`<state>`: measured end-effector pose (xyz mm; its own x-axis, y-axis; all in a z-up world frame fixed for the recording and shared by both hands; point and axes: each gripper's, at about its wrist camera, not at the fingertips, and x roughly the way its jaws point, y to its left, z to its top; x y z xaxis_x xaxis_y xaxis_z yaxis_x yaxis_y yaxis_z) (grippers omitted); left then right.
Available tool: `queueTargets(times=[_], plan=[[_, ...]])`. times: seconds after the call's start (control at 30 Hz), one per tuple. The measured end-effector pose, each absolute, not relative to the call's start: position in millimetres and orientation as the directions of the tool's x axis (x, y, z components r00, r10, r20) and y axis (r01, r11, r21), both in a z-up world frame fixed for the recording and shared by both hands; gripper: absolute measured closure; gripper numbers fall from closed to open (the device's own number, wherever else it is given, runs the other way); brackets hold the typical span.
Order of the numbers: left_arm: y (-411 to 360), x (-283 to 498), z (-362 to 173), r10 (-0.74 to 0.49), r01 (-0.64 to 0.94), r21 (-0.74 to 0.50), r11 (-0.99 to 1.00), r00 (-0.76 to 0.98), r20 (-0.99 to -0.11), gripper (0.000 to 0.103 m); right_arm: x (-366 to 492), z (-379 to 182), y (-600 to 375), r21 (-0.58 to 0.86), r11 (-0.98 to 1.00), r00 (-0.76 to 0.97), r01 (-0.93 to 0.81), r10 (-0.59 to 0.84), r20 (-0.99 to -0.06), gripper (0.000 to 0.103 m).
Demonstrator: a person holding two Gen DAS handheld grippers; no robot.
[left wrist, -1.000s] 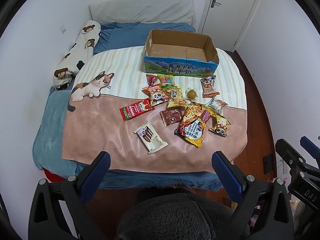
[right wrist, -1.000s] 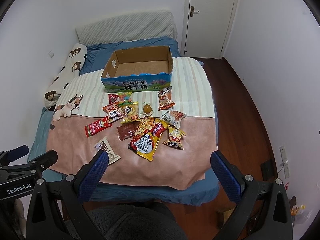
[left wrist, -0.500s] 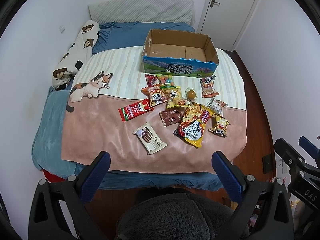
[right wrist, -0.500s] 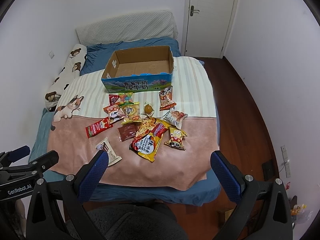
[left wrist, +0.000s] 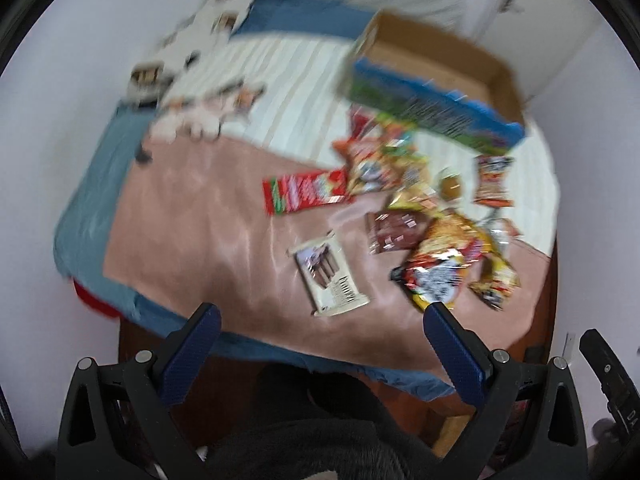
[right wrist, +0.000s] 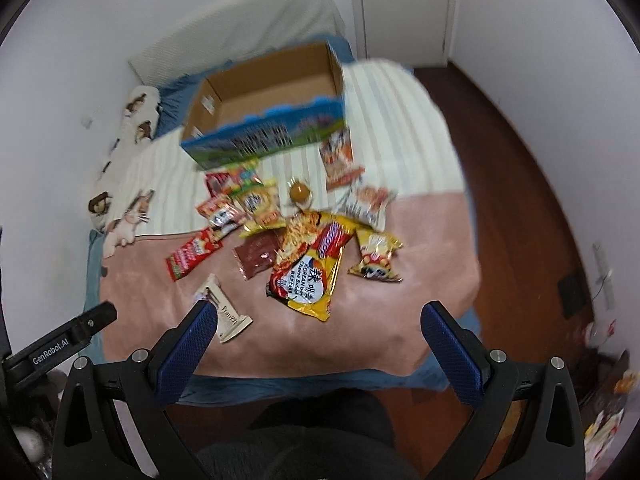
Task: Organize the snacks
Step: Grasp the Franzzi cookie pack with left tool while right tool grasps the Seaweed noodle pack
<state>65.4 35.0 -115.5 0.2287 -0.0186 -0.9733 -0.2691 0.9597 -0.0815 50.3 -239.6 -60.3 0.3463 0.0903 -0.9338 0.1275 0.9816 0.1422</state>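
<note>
From the foot of the bed [right wrist: 280, 344] I see both tools poised short of the blanket, nothing touched yet. The left tool [left wrist: 320, 356] has its jaws spread wide and empty; the right tool [right wrist: 318, 354] likewise stands wide open with nothing between its fingers. Both views are smeared with motion blur, so fine detail is hard to read.

The snacks lie loose in a cluster on the pink and striped blanket, and the cardboard box [right wrist: 268, 104] sits open and empty behind them, toward the pillow end. Nearest the edge is a flat cream wafer packet [left wrist: 330, 278], lying apart from the rest, with a long red packet [left wrist: 306, 192] further in on the left. The big yellow-and-red noodle bag [right wrist: 310, 264] overlaps a small brown sachet [right wrist: 258, 252] and crowds the yellow panda packet [right wrist: 376, 254].

To my eye the sensible start is an outlier: the cream packet suits the left tool, the panda packet the right. Flat wrappers on soft bedding give little to bite, so I would come down at an edge seam, pinch across the narrow width, and lift straight up before carrying over the box wall. Pressing too deep could snag the blanket with it.
</note>
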Motion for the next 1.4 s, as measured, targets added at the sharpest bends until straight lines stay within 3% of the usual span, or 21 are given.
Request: queueTargets(times=[0.23, 0.4, 0.47, 0.53, 0.67, 0.8, 0.93, 1.03, 1.2, 1.4], plan=[[56.9, 96.1, -243.6, -0.213, -0.448, -0.178, 0.876, -0.027, -0.977, 0.001, 119.5, -181.9, -239.3, 0.169, 0.962, 0.213, 0.213, 0.123, -0.969, 0.0], [60.2, 112.3, -315.0, -0.335, -0.566, -0.244, 0.787, -0.061, -0.94, 0.001, 157.1, -254.7, -226.7, 0.092, 0.978, 0.129, 0.19, 0.068, -0.989, 0.0], [57.7, 117.9, -343.0, -0.356, -0.596, -0.241, 0.766, -0.081, -0.931, 0.008, 169.0, -279.8, -220.3, 0.086, 0.978, 0.096, 0.189, 0.069, -0.993, 0.0], [56.4, 119.3, -361.0, -0.353, -0.616, -0.229, 0.754, -0.085, -0.932, 0.037, 177.8, -297.1, -213.8, 0.091, 0.977, 0.081, 0.195, 0.076, -0.994, 0.0], [46.7, 120.5, -361.1, -0.269, -0.573, -0.187, 0.798, -0.061, -0.961, 0.045, 194.0, -332.1, -200.5, 0.104, 0.967, 0.047, 0.232, 0.095, -0.994, 0.0], [23.5, 129.7, -339.9, -0.126, -0.424, -0.104, 0.9, -0.024, -0.992, 0.046, 205.1, -359.9, -190.2, 0.081, 0.958, -0.005, 0.276, 0.086, -0.996, 0.0], [-3.5, 144.0, -330.6, 0.004, -0.215, 0.009, 0.977, -0.023, -1.0, 0.046, 202.5, -370.1, -181.4, 0.067, 0.977, 0.01, 0.204, 0.066, -0.998, 0.011], [-18.6, 150.5, -321.7, 0.067, -0.104, 0.064, 0.992, 0.023, -0.998, 0.046, 189.6, -371.9, -165.5, 0.045, 0.996, 0.01, 0.08, 0.044, -0.999, 0.013], [-28.8, 163.6, -314.9, 0.056, -0.022, 0.056, 0.998, 0.033, -0.998, 0.045, 176.2, -388.0, -137.0, -0.032, 0.995, 0.015, -0.097, -0.031, -0.999, 0.012], [16.6, 156.8, -313.1, -0.061, -0.053, -0.061, 0.997, -0.003, -0.998, 0.034, 172.6, -413.6, -139.6, 0.034, 0.998, -0.019, 0.049, 0.035, -0.999, 0.005]])
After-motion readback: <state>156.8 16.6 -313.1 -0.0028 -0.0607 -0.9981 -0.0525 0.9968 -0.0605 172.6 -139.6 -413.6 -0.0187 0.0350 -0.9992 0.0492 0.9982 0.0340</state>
